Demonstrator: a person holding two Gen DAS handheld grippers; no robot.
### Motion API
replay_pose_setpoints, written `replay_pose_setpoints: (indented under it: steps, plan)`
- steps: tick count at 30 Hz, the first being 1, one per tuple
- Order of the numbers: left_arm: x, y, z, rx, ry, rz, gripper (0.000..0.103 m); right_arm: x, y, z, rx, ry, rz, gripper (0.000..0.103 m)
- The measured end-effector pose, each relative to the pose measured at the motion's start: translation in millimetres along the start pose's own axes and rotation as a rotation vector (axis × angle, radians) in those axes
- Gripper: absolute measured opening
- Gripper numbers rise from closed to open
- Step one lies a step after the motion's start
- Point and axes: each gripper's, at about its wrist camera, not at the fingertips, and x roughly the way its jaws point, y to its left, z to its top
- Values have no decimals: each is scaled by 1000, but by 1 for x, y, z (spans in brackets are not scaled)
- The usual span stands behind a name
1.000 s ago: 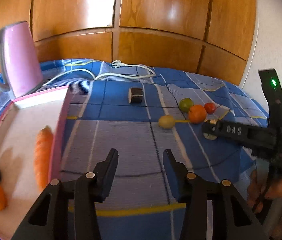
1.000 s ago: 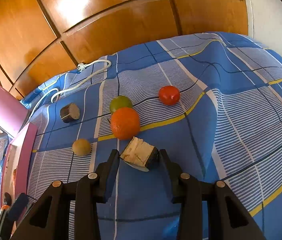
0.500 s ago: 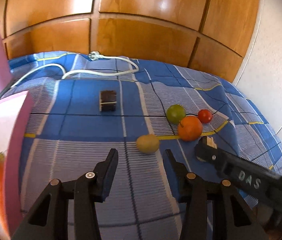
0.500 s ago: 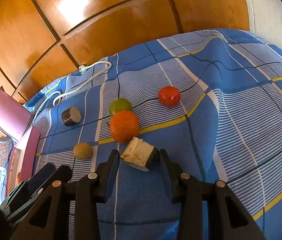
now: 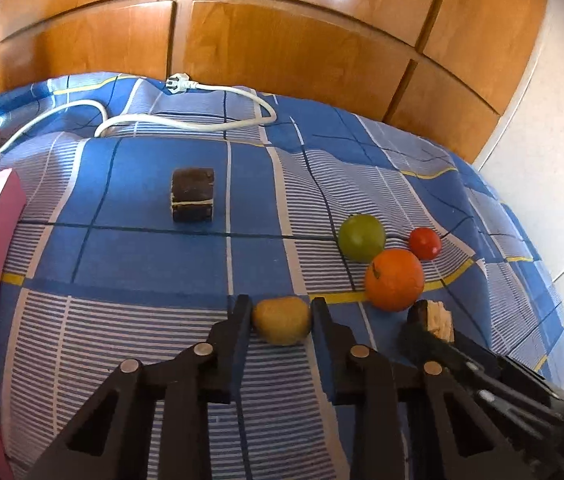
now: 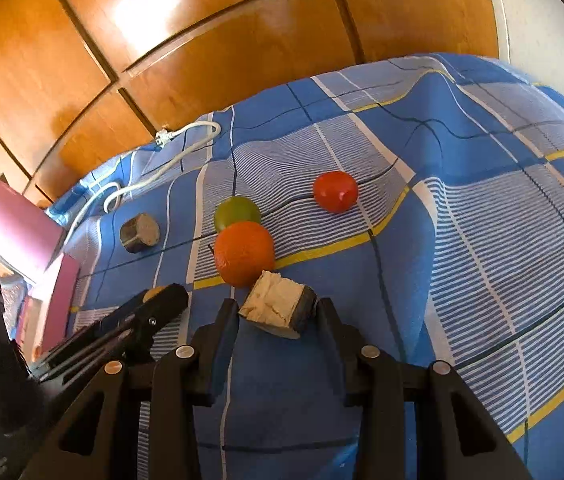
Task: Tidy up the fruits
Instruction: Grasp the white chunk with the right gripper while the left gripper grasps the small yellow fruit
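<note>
Glossy orange-brown wood panels (image 5: 290, 52) fill the back, split by dark grooves, with bright glare patches high up. White textured wall (image 5: 550, 152) at right, meeting the panels at a vertical edge. Surface covered by a blue checked cloth (image 5: 142, 256) with white stripes and thin yellow lines, rumpled into folds toward the far side. White cable (image 5: 186, 122) with plug lies on the cloth near the panels. Daylight, soft shadows.

left gripper (image 5: 281, 312): angled down, jaws clamped on a yellow fruit (image 5: 281, 319)
right gripper (image 6: 278, 312): angled down, jaws hugging a cut chunk (image 6: 278, 310)
</note>
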Motion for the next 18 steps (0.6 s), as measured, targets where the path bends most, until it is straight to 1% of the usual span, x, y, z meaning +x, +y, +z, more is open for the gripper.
replay_pose_setpoints:
  steps: [3,5,8,14,18]
  plan:
    - [1,2,-1,-12,5,-9,30,2,5,-2,-39,-10,-27,41]
    - [1,4,-1,-22,14,-20,31,2,4,-3,-40,-22,-29,41]
    - [0,4,-1,-4,18,-18,30,2,3,-4,-38,-32,-28,41]
    - [-18,5,-15,4,-14,45,29,1,3,-3,-42,-36,-29,40]
    - [-41,7,-43,33,-50,95,29,0,5,-4,-53,-38,-36,40]
